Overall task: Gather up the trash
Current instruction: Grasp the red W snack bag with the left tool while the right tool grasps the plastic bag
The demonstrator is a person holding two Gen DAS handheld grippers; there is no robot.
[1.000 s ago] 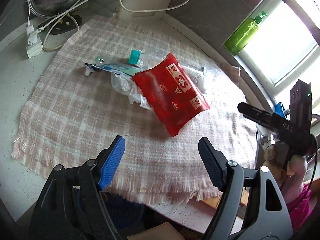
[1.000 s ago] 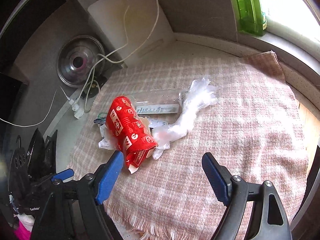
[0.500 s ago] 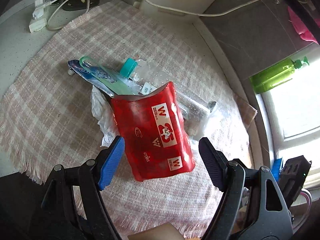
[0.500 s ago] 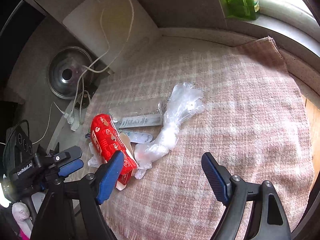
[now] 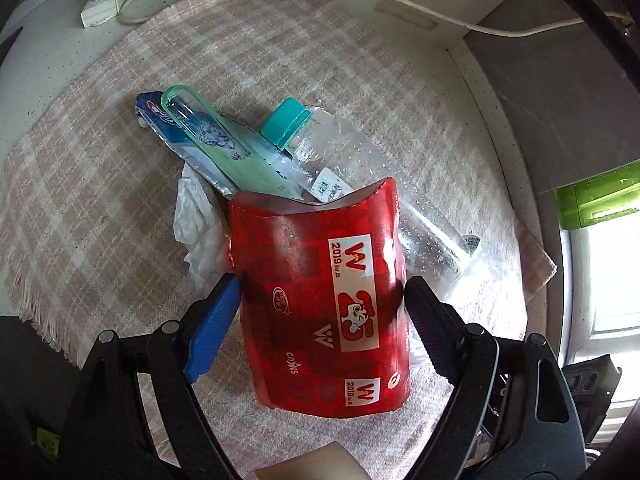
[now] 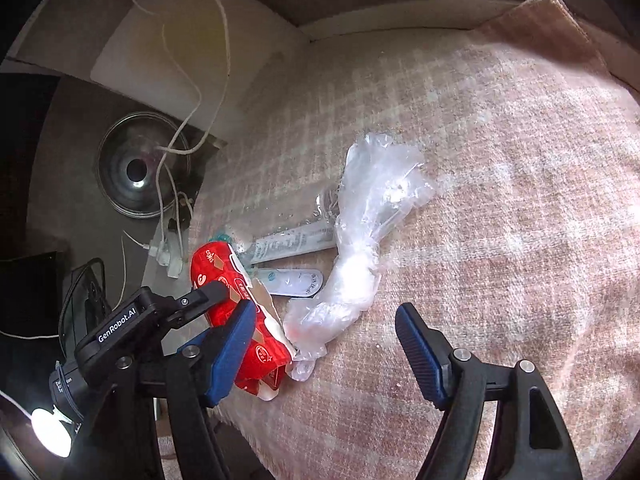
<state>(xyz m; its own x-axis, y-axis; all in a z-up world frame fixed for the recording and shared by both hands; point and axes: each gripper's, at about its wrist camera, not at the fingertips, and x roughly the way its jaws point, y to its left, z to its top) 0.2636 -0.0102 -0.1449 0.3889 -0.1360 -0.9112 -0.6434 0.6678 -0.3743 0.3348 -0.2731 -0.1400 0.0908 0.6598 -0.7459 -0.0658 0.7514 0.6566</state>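
Observation:
A red snack carton lies on the pink checked cloth; it also shows in the right wrist view. My left gripper is open, its two fingers straddling the carton and touching its sides. Behind the carton lie a clear plastic bottle with a teal cap, a toothpaste tube and crumpled white paper. A clear plastic bag lies in front of my right gripper, which is open and empty just above the cloth.
White cables and a power strip lie at the cloth's far left. A steel pot lid leans by the wall. A green bottle stands on the window sill at right. The counter edge runs below the cloth's fringe.
My left gripper has moved forward and down until its fingers flank the red carton. My right gripper has moved closer to the plastic bag. Both stay open.

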